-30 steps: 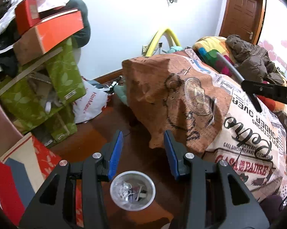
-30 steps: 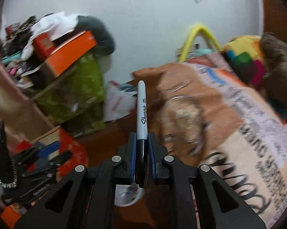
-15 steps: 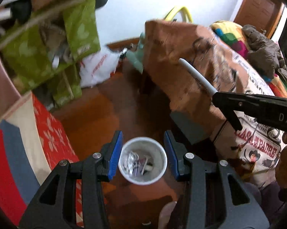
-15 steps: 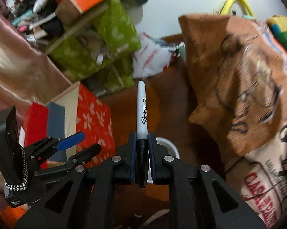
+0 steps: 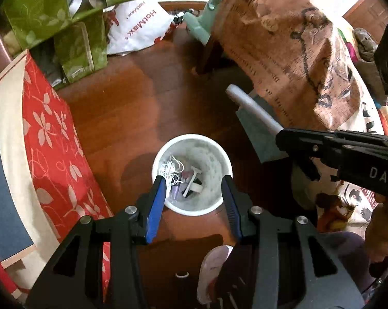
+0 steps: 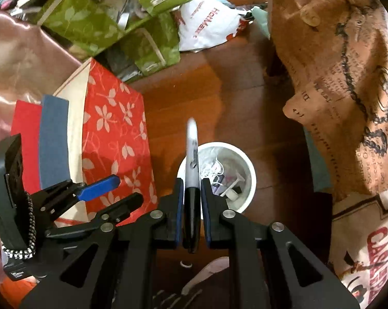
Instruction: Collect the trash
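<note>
A white trash cup (image 5: 192,174) stands on the wooden floor, holding string, a razor and small scraps; it also shows in the right wrist view (image 6: 235,172). My left gripper (image 5: 193,195) is open and empty, hovering above the cup with its blue pads (image 5: 156,200) on either side of the rim. My right gripper (image 6: 191,195) is shut on a grey and black Sharpie marker (image 6: 192,159), whose tip points over the cup's left rim. The marker (image 5: 253,110) and right gripper (image 5: 284,139) also show in the left wrist view, right of the cup.
A red floral box (image 5: 52,139) lies left of the cup. Green leaf-print bags (image 6: 132,23) and a white plastic bag (image 5: 137,25) lie beyond. A brown printed cloth (image 5: 292,51) drapes furniture on the right. My foot in a slipper (image 5: 212,273) is below.
Both grippers tilted down and came closer over the cup, which now looks larger. The marker stays gripped and now points over the cup's rim.
</note>
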`<state>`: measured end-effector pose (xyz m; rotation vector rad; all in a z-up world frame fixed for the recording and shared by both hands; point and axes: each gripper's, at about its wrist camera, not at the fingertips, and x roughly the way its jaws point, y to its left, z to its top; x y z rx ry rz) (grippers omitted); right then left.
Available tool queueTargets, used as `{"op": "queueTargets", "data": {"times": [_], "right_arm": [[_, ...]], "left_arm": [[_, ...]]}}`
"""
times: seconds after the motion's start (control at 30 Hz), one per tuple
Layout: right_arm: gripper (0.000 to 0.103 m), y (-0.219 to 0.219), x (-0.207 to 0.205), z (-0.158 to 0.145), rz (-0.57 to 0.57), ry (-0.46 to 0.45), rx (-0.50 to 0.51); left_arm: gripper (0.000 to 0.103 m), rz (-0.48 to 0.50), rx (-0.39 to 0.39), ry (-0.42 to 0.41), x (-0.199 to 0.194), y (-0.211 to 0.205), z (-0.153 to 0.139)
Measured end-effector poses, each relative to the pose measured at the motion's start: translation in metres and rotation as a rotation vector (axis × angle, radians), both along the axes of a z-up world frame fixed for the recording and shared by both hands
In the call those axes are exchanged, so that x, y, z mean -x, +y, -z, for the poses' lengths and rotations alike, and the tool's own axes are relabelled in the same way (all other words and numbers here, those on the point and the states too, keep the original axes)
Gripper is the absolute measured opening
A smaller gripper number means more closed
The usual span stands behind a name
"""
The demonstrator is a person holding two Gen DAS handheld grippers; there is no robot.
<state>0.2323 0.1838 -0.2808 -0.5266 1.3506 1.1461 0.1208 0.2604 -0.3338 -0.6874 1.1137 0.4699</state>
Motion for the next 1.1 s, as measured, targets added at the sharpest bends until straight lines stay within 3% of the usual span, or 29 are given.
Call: {"op": "queueTargets", "data": {"times": [0.03,0.1,0.3,0.43,0.63,0.87,1.1], "right_arm": [[0.029,0.001,0.0,0.0,-0.009,-0.003,0.012],[0.039,-0.002,-0.002,-0.002,0.001,-0.007,0.005],[0.039,-0.02,-0.004,-0.023,0.034,-0.06,-0.032],[0.039,-0.044,0.0,-0.061,0.065,-0.147,-0.09],[0.039,-0.094,0.022,-0.137,0.143,-0.31,-0.222],[0.039,-0.19,0.075,-0.242,0.295,-0.504,-0.443],[0.039,-0.272,0.123,-0.302,0.489,-0.651,-0.588]], "left_arm": [[0.044,0.002,0.003,0.003,0.0,0.0,0.001],[0.044,0.008,0.004,0.006,-0.001,0.0,0.001],[0.044,0.03,-0.029,0.0,-0.007,-0.001,-0.014],[0.044,0.046,-0.073,-0.038,-0.011,-0.006,-0.045],[0.044,0.077,-0.17,-0.141,-0.003,-0.029,-0.12],[0.044,0.118,-0.309,-0.315,0.033,-0.078,-0.226],[0.044,0.239,-0.456,-0.509,0.068,-0.161,-0.325]]}}
